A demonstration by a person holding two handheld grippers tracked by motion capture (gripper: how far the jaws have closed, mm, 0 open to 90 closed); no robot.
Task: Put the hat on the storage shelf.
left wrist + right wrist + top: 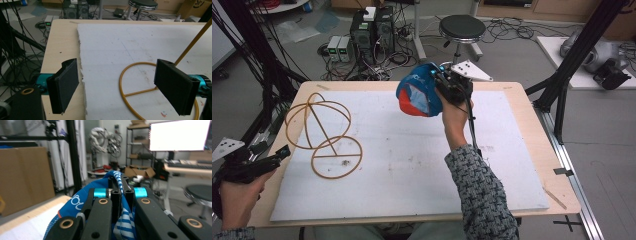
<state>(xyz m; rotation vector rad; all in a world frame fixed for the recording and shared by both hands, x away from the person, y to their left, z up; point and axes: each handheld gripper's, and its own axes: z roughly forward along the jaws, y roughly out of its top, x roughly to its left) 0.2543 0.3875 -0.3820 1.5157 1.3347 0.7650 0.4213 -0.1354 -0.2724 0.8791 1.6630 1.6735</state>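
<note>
A blue cap with a red brim (419,95) hangs in the air above the far middle of the table, pinched by my right gripper (443,82), which is shut on its fabric. In the right gripper view the blue and white striped cloth (122,220) is squeezed between the closed jaws of that gripper (120,185). A yellow wire stand (323,132) made of hoops rests on the white foam board (412,165) at the left. My left gripper (282,152) is held at the table's left front edge, open, with its pads (65,82) apart over the stand's base ring (136,92).
The white foam board covers most of the wooden table (532,125). Beyond the table stand a black stool (462,27), computer towers (372,30) and cables on the floor. Black frame posts (572,55) rise at the right.
</note>
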